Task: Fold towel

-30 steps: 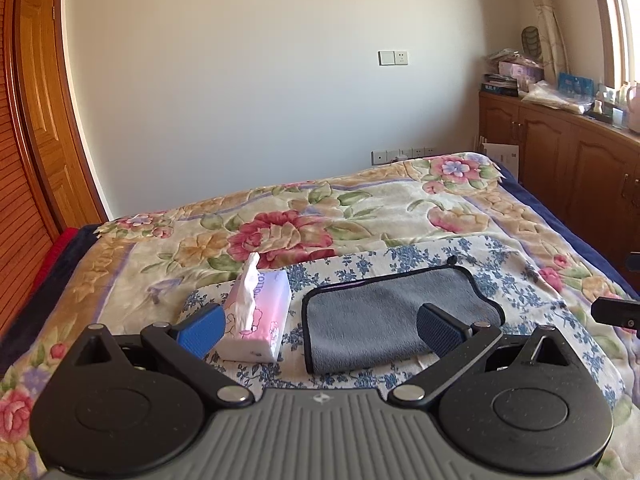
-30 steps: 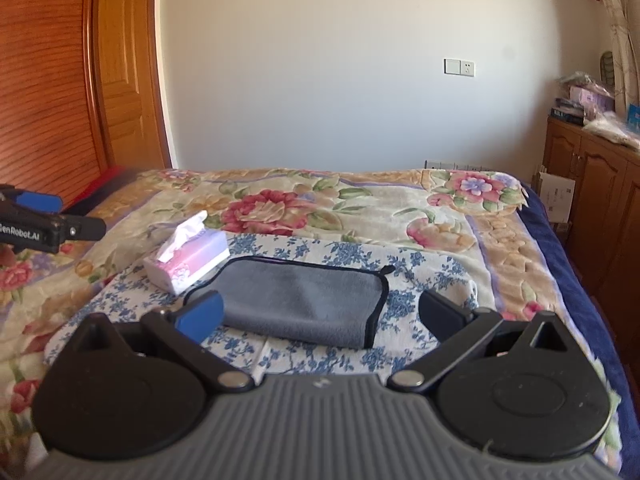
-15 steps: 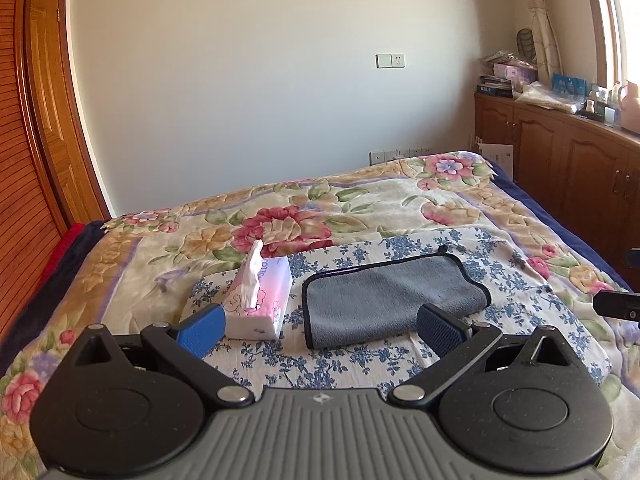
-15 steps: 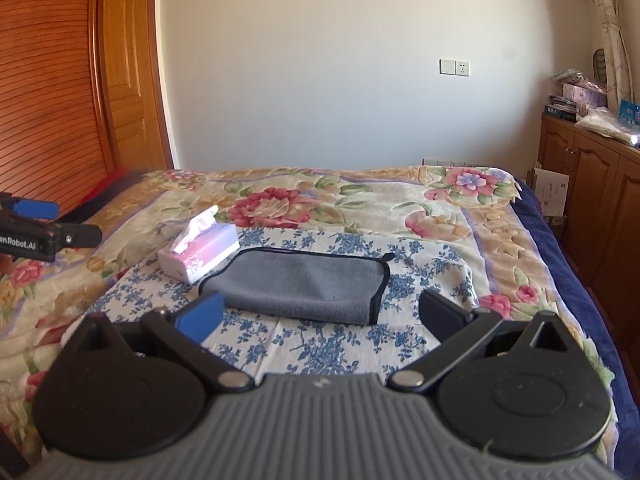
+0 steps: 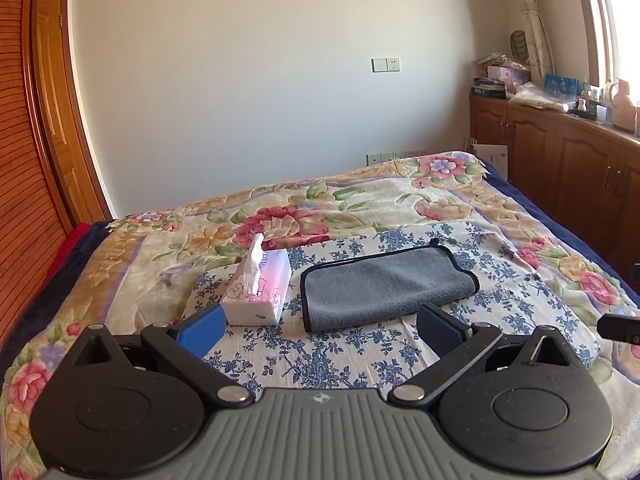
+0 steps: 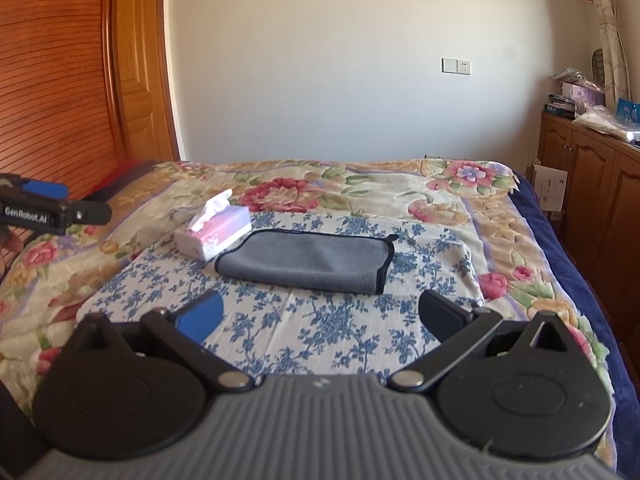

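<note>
- A bed under a flowered cream, pink and gold quilt (image 5: 360,200) fills the middle of both of my wrist views; a blue-and-white floral cotton cloth (image 5: 352,348) lies spread over its near half.
- A plain pale wall (image 5: 260,80) closes the upper frame, with a white switch plate (image 5: 385,65) right of centre, a slatted wooden door (image 6: 52,80) at the left edge and cluttered brown wooden cabinets (image 5: 560,152) along the right.
- The folded grey microfibre towel with black piping (image 5: 384,284) lies flat on the floral cloth at frame centre; a pink-and-white soft pack of tissues (image 5: 260,290) sits just beside its left end.
- My left gripper (image 5: 320,330) hangs above the near cloth, its blue-padded fingers spread wide and holding nothing; the towel sits just beyond the tips, untouched.
- My right gripper (image 6: 320,314) is likewise spread and unloaded, with the towel (image 6: 308,260) ahead of it and apart from both tips.
- In the right wrist view the left gripper's side (image 6: 48,210) pokes in at the left edge, over the quilt, well apart from the tissue pack (image 6: 214,232).
- Bare floral cloth borders the towel's near and right sides; the quilt's dark blue edge (image 6: 560,248) runs down the right of the frame.
</note>
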The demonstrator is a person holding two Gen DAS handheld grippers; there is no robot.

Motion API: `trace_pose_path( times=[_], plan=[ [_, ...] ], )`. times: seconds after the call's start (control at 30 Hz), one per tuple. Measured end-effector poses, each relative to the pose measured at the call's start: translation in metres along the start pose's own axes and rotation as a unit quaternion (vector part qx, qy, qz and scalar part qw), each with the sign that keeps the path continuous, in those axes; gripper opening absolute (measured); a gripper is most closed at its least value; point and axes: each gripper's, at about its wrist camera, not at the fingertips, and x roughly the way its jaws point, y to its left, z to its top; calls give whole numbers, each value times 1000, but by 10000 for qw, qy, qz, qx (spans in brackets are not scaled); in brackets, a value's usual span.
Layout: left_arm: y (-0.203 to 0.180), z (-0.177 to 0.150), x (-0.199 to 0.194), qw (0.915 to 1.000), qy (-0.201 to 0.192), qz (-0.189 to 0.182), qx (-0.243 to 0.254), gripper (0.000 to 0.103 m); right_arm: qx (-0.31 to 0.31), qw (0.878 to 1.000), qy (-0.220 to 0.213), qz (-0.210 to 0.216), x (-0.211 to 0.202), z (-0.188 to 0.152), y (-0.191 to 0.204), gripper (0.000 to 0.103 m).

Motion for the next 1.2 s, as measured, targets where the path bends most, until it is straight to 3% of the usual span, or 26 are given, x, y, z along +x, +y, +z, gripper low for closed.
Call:
trace_pose_path(
  times=[0.3,0.77,1.2],
  plan=[
    [-1,-28,-12,9999,-89,106,95,103,50,9999,61,-66,-7,-21,2,103],
    [4,-77,-16,9993,162,195,-289,103,198,9995,154,-170,-11,-46,1,103],
    [12,-106,-21,9959,-168,543,-708,103,318,9990,-33,-304,-20,-54,-1,103]
  ],
)
